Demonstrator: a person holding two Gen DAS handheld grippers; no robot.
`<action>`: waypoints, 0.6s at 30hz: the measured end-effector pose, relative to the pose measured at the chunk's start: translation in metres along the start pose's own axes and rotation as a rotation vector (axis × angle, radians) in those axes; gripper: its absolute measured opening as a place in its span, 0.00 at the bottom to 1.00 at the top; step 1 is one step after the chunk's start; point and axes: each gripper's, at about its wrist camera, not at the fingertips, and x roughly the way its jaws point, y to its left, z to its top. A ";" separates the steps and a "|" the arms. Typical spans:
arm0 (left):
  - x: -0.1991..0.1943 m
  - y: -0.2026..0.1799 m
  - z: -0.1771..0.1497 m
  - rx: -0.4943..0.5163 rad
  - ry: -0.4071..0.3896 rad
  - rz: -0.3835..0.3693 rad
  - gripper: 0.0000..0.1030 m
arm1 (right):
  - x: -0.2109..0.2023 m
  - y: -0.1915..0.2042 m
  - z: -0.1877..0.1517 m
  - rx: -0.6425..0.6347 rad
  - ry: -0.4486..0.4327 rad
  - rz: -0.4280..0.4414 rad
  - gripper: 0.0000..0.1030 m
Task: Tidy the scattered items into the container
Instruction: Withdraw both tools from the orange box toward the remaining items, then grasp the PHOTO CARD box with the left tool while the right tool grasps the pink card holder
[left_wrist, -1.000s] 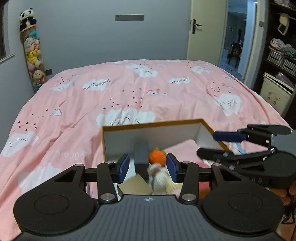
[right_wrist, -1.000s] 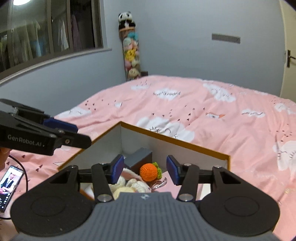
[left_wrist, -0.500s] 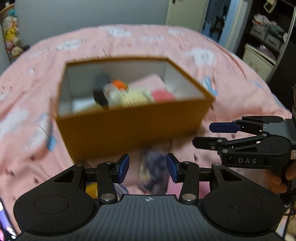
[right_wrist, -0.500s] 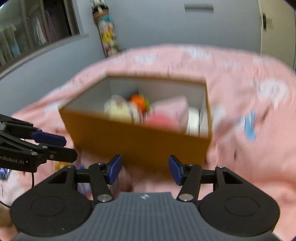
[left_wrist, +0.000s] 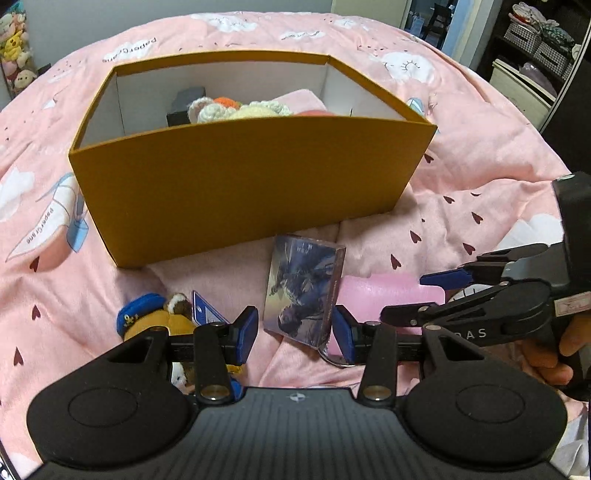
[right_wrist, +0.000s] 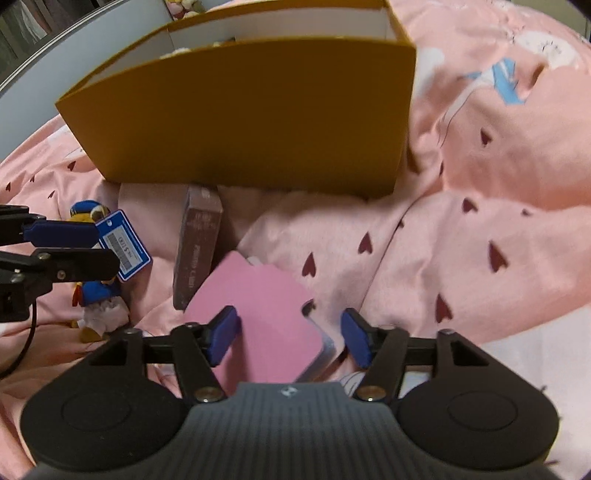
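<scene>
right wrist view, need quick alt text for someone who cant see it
The right hand-held gripper, jaws opening, hovers over a pink notebook on a pink bedspread. Behind stands an orange box, with a card pack and plush duck to its left.

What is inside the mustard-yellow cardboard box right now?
Inside the mustard-yellow cardboard box: cream crocheted toys, an orange knit ball, a dark block, pink fabric. The front wall hides the bottom.
</scene>
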 end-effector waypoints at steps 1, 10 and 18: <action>0.000 0.000 -0.001 -0.002 0.002 0.000 0.50 | 0.003 -0.001 0.000 0.006 0.010 0.011 0.68; 0.000 0.004 -0.005 -0.012 0.020 0.013 0.50 | -0.007 0.007 0.006 -0.045 0.052 0.029 0.50; 0.001 0.007 -0.011 -0.005 0.039 0.009 0.50 | -0.030 0.019 0.015 -0.105 0.061 0.150 0.38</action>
